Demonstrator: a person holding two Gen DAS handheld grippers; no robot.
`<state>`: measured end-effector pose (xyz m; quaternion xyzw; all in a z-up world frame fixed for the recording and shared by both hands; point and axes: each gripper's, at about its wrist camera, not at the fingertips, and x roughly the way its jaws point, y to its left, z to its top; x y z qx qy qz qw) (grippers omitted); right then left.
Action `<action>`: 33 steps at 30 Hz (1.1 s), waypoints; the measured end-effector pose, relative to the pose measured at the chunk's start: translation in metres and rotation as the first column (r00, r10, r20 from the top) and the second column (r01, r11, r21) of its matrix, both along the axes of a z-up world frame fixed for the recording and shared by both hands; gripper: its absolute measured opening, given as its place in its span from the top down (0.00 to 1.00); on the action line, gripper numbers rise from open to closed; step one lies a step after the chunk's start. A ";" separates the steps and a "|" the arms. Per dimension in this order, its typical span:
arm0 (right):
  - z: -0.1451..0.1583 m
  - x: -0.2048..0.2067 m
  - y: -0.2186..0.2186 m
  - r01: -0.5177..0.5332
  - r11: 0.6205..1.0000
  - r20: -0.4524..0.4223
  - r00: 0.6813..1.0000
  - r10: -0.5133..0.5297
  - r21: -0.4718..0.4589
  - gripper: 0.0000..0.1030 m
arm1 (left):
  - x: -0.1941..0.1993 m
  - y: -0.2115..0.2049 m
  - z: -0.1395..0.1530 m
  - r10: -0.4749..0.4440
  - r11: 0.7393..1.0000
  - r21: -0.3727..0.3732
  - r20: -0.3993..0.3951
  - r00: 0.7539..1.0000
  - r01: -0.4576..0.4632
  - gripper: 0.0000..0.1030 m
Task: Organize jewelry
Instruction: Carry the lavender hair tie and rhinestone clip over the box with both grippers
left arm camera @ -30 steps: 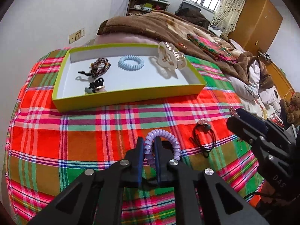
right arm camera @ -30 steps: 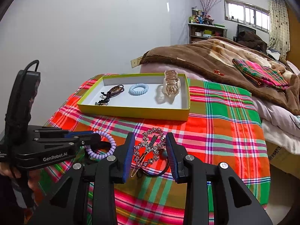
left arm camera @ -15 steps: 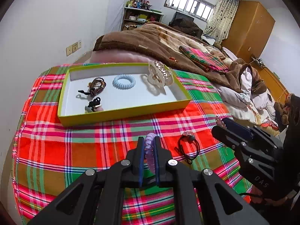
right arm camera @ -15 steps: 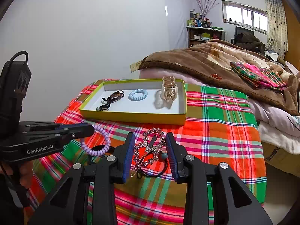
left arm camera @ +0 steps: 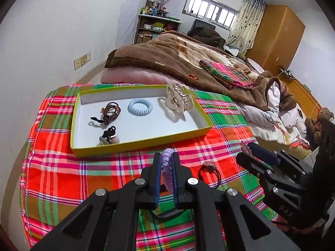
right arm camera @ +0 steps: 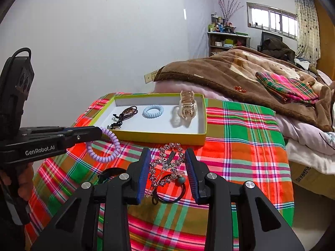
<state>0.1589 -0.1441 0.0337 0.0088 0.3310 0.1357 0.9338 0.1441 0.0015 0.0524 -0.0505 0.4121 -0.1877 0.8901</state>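
Left wrist view: left tongs [left arm camera: 166, 163] pinch the purple coil hair tie [left arm camera: 167, 171] clear of the bed; carry it ahead over the tray's [left arm camera: 134, 145] near wall, then release; right tongs [right arm camera: 167, 163] half-open around the rhinestone clip [right arm camera: 167, 163], grip uncertain.

Black tongs [right arm camera: 167, 173] w/ blue pads, silver screws.

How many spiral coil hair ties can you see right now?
2. A light blue coil tie lies in the yellow tray; a purple coil tie hangs pinched in the left gripper. None seem hidden.
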 end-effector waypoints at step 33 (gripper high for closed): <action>-0.020 0.113 0.032 0.037 0.998 -0.074 0.996 -0.041 -0.055 0.66 | 0.120 -0.001 -0.019 0.010 1.000 -0.011 -0.063 0.998 -0.010 0.90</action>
